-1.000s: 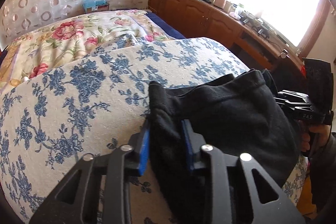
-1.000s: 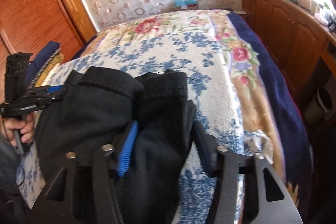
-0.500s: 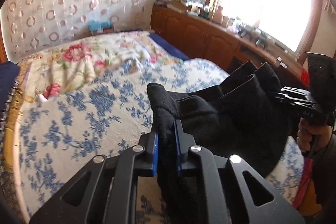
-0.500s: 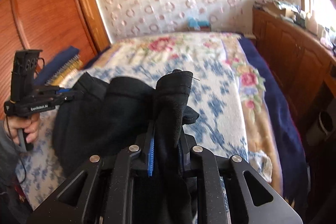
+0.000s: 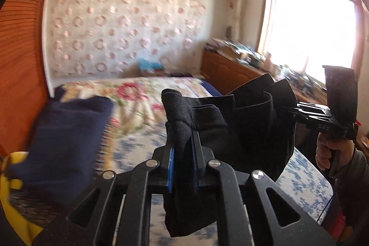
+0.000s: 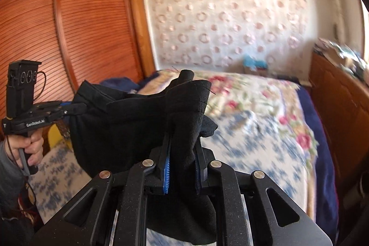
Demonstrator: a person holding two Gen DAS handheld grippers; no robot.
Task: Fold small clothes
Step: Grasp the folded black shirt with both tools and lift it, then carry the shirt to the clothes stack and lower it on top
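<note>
Item: small black knitted garment, soft and limp. Location: in the air above the bed with the blue-flowered white cover, slung between two hand-held tools, not touching the bedding.

Left gripper: blue-padded fingers clamped tight on one bunched edge of the cloth.

Right gripper: fingers pinched shut on the opposite edge, fabric pushing up between them.

Reason for hold, as I judge it: gripping two edges and raising them lets the garment hang and open out, ready to be laid flat for folding.

Also present: folded dark navy cloth at the bed's left side; slatted red-brown wooden wardrobe; bright window over a cluttered wooden cabinet.
</note>
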